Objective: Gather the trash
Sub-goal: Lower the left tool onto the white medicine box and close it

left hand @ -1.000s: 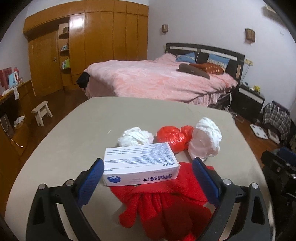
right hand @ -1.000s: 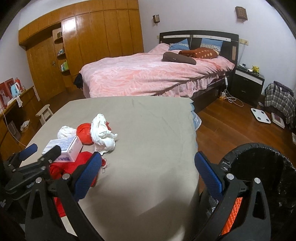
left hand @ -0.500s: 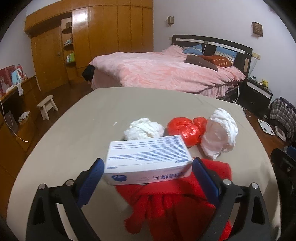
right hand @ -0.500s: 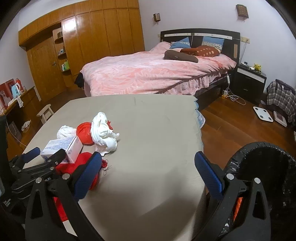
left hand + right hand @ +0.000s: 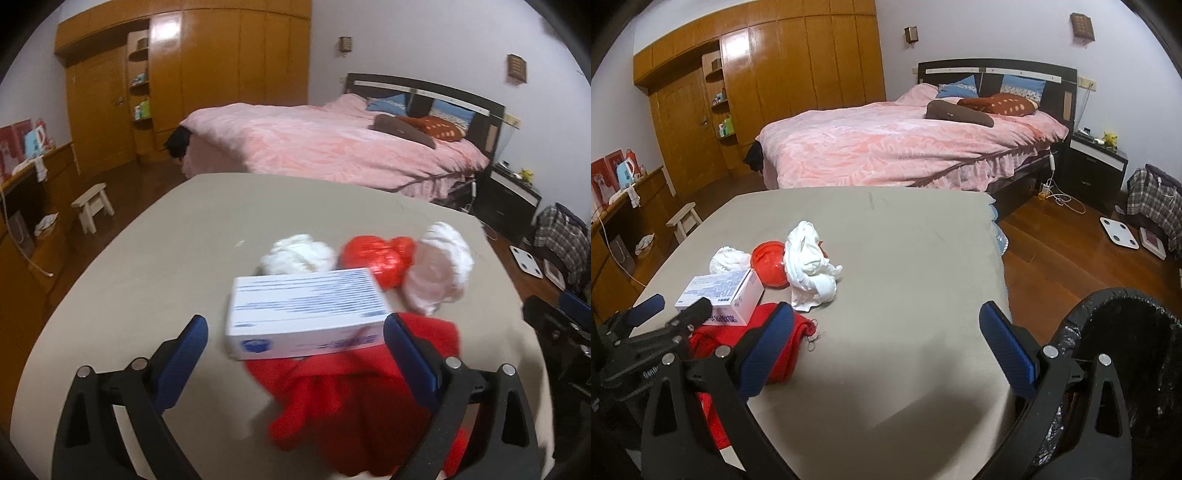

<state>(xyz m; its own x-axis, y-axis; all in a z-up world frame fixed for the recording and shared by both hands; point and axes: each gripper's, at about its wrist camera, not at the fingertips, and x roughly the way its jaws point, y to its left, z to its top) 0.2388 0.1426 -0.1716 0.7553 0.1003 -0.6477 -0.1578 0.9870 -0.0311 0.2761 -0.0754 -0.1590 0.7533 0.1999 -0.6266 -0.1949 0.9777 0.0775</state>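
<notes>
Resting on red cloth: white blue-printed box; both hand-held grippers wide.

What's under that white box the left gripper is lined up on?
The white box rests partly on the red cloth, which spreads toward the left gripper. Its far-left end seems over the table. Anything beneath its middle is hidden.

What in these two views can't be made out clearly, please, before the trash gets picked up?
- Print on the white box: motion-blurred in the left wrist view, too small in the right.
- Red cloth: near end cut off by the frame edge and the left tool; in the right view partly behind both tools.
- Black bin: contents dark, lower part hidden by the right tool.
- Crumpled white wad: lower part behind the box.
</notes>
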